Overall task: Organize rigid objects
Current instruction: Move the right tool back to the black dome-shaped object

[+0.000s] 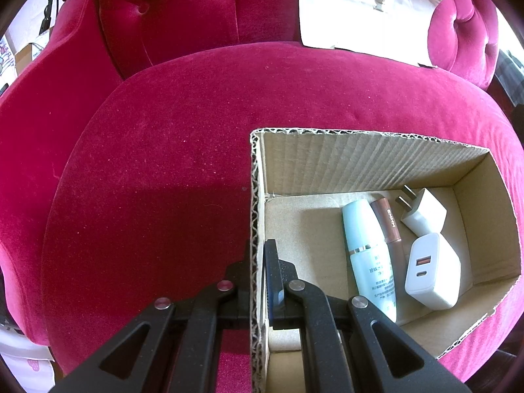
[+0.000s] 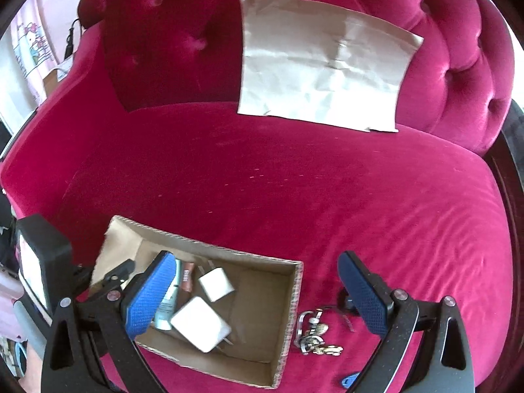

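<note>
An open cardboard box (image 1: pixel 376 160) sits on a red velvet sofa seat (image 1: pixel 163 180). Inside lie a light blue bottle (image 1: pixel 370 252), a brown lipstick tube (image 1: pixel 389 226) and two white chargers (image 1: pixel 432 271) (image 1: pixel 422 213). My left gripper (image 1: pixel 257 271) is shut on the box's left wall, one finger on each side of it. In the right wrist view the box (image 2: pixel 294 298) is at lower left and a bunch of keys (image 2: pixel 314 330) lies on the seat just right of it. My right gripper (image 2: pixel 258 294) is open and empty above the box and the keys.
A flat brown paper bag (image 2: pixel 321 72) leans on the tufted backrest. A small blue object (image 2: pixel 348 380) lies on the seat near the bottom edge, under my right gripper. The sofa's left arm (image 1: pixel 39 104) rises at the left.
</note>
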### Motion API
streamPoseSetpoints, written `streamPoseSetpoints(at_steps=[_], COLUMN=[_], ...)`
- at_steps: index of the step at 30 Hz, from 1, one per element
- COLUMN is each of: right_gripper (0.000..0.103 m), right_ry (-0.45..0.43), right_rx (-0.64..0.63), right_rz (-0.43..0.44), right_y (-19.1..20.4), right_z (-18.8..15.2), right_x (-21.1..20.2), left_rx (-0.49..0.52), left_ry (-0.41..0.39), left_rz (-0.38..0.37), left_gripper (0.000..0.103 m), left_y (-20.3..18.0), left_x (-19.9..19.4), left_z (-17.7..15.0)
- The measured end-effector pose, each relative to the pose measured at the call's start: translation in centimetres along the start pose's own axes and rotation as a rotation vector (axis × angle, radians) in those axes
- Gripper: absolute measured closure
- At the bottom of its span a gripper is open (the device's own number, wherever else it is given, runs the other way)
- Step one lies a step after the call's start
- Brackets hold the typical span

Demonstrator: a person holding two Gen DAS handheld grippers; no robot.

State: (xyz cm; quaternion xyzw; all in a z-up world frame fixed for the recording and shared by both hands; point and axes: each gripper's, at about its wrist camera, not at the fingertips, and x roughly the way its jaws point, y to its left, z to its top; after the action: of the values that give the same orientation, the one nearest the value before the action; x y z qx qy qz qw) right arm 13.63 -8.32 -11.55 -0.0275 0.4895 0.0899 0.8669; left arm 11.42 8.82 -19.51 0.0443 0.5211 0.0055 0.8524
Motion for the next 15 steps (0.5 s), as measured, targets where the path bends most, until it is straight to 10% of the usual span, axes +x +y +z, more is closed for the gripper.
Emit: streamPoseSetpoints(at_steps=[15], right_gripper=[0.002], right_ry=[0.027], right_rx=[0.089], right_rz=[-0.109], right_y=[-7.2], right_z=[-1.1], right_x=[0.8], left_rx=[0.001], left_ry=[0.000], left_rz=[0.000], left_gripper=[0.098], left_y=[0.1], left_x=[0.0], left_z=[0.1])
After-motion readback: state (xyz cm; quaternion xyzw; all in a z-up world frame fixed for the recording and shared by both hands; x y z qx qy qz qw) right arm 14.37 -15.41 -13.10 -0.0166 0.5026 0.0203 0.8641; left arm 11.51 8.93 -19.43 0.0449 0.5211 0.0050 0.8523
